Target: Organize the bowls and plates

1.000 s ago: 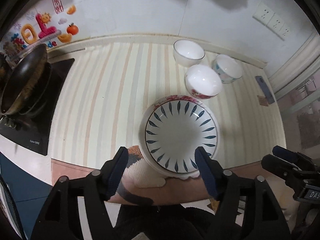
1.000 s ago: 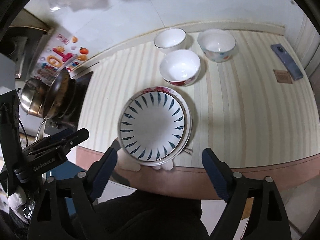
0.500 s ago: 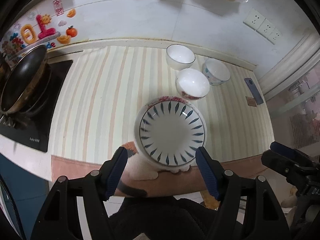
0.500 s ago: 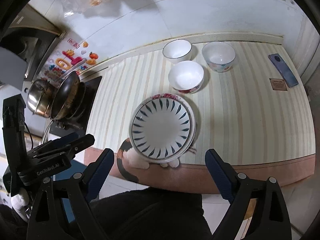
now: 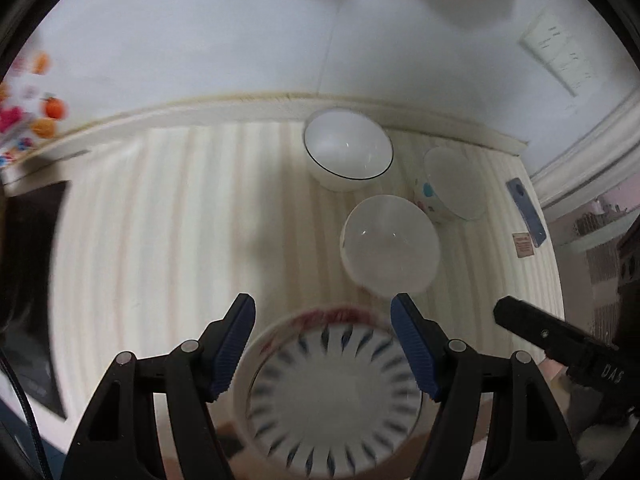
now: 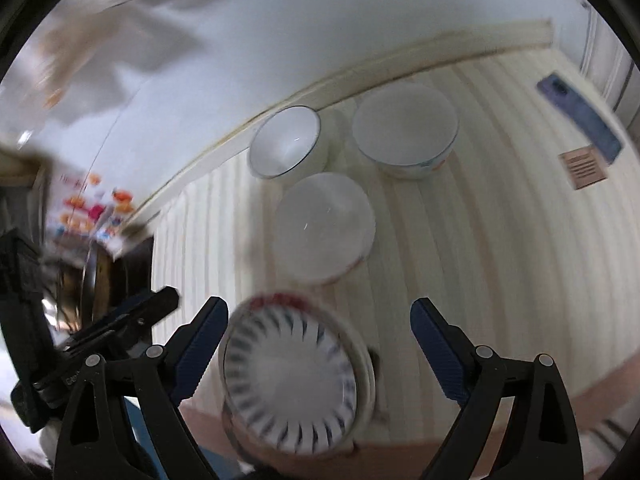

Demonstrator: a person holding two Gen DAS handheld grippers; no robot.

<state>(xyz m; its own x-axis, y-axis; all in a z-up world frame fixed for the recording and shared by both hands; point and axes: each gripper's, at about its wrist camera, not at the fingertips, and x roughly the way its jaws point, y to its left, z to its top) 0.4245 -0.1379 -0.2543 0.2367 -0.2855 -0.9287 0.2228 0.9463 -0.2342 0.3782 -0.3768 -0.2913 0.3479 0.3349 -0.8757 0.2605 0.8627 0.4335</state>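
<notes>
Both my views are motion-blurred. The plate stack (image 5: 332,396) sits flat, face up, at the near edge of the striped counter (image 5: 160,220). It's round, so no long axis to call. The top plate is white with dark blue leaf strokes radiating around the rim. Under it I see the edge of a second plate (image 6: 276,300) with a red floral rim. So two plates counted, stacked; I can't tell if there are more underneath.

There are three bowls, all upright with mouths up, clustered just behind the plates. The nearest bowl (image 5: 390,246) is plain white inside with a hint of red on its outside. The back-left bowl (image 5: 348,148) is white with a thin dark rim line and stands close to the wall. The back-right bowl (image 5: 454,184) is white with blue and red dots on its side. They're close together, but I can't tell whether they touch.

My left gripper (image 5: 324,340) is spread partway with nothing between the blue pads, hovering above the far rim of the plate stack. My right gripper (image 6: 320,334) is spread wide and empty, over the same stack, which sits toward its left finger in that view.

At the counter's far right lie one blue phone (image 6: 580,114) and one small brown card (image 6: 584,170).
</notes>
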